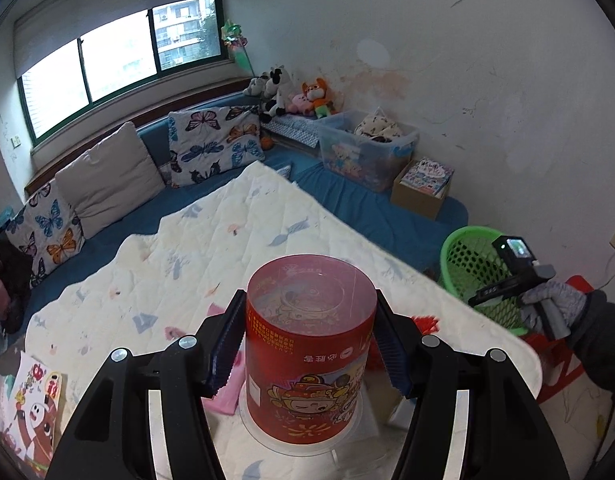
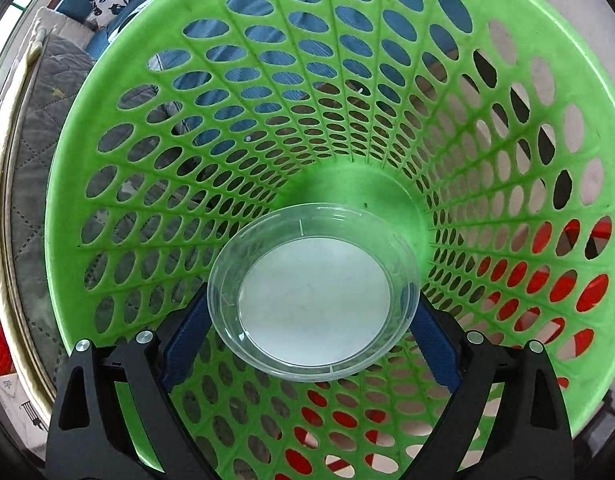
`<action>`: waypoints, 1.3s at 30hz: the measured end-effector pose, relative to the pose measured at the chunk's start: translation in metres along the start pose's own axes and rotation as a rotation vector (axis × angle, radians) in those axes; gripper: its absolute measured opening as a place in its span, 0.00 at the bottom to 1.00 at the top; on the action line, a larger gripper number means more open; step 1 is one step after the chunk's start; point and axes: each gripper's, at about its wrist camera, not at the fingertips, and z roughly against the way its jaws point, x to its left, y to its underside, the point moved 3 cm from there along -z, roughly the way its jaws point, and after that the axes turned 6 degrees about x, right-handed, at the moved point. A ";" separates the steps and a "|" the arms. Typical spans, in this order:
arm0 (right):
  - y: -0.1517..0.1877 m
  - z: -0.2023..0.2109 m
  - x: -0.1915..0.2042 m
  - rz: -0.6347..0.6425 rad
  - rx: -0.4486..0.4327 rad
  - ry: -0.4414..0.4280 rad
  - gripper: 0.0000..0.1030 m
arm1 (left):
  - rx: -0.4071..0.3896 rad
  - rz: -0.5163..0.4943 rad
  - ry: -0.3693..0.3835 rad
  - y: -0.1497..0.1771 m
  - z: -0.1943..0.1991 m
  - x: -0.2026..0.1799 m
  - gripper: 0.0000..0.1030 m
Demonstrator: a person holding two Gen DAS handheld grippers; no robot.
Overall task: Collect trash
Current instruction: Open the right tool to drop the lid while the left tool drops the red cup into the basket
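Note:
In the left wrist view my left gripper is shut on a red cylindrical container with cartoon print, upright, its base on a clear round lid on the white quilt. The green perforated basket stands at the bed's right edge, with the right gripper held at its rim by a gloved hand. In the right wrist view my right gripper is shut on a clear round plastic lid, holding it inside the green basket, above its bottom.
Pillows and plush toys line the back of the bed. A clear storage bin and a cardboard box sit by the wall. A pink item and a picture card lie on the quilt.

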 end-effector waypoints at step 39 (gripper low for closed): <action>0.156 0.129 -0.086 0.036 -0.561 0.015 0.91 | 0.146 -0.143 0.245 -0.065 -0.167 -0.285 0.57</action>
